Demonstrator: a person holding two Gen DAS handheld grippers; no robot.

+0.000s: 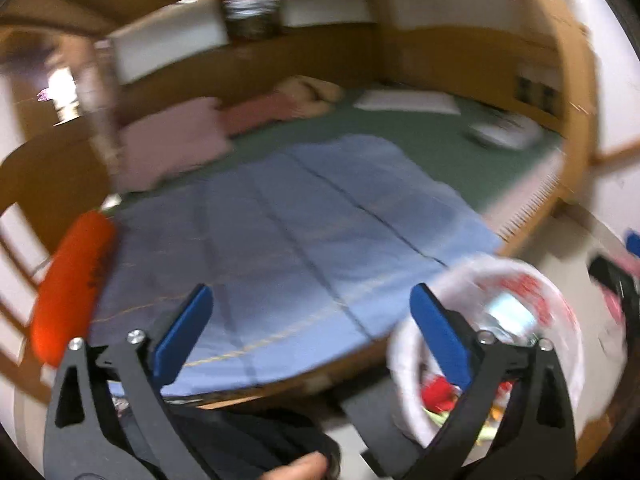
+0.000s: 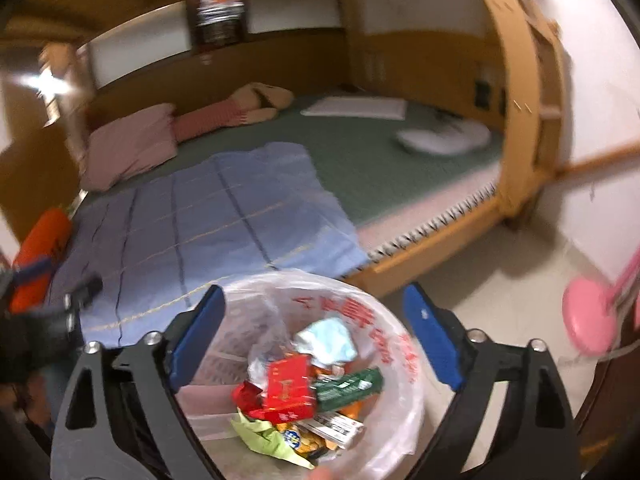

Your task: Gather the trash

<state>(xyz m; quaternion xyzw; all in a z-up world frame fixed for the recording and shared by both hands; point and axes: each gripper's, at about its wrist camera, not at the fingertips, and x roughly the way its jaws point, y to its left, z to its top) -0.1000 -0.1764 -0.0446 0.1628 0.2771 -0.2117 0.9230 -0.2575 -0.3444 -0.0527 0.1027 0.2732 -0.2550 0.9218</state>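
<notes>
From my left wrist, my left gripper [image 1: 310, 320] hangs with its blue-padded jaws spread wide and nothing between them. I take the trash bin [image 1: 404, 364], lined with a clear bag printed in red, as my landmark: here it sits low on the right, partly behind my right-side finger, its picture smeared by blur. To the left of the bin and beyond it spreads the bed's blue blanket [image 1: 288, 224], lying over a green sheet [image 1: 420, 136]. Far left of the bin, at the blanket's edge, lies an orange cylinder-shaped thing [image 1: 70, 284]; I cannot tell what it is. Beyond the bin, at the bed's far side, rest pink pillows [image 1: 176, 140].

From my right wrist, my right gripper [image 2: 314, 332] is also parted wide, clamped on nothing, and looks straight down over the trash bin [image 2: 404, 364]. Inside the bin lie a red carton [image 2: 290, 390], a green box [image 2: 348, 388], a crumpled pale blue piece [image 2: 326, 340] and a light green scrap [image 2: 260, 436], all heaped together. Behind the bin is the blue blanket [image 2: 200, 220]; right of the bin, a pink round object [image 2: 590, 316] stands over the pale floor [image 2: 500, 272].
</notes>
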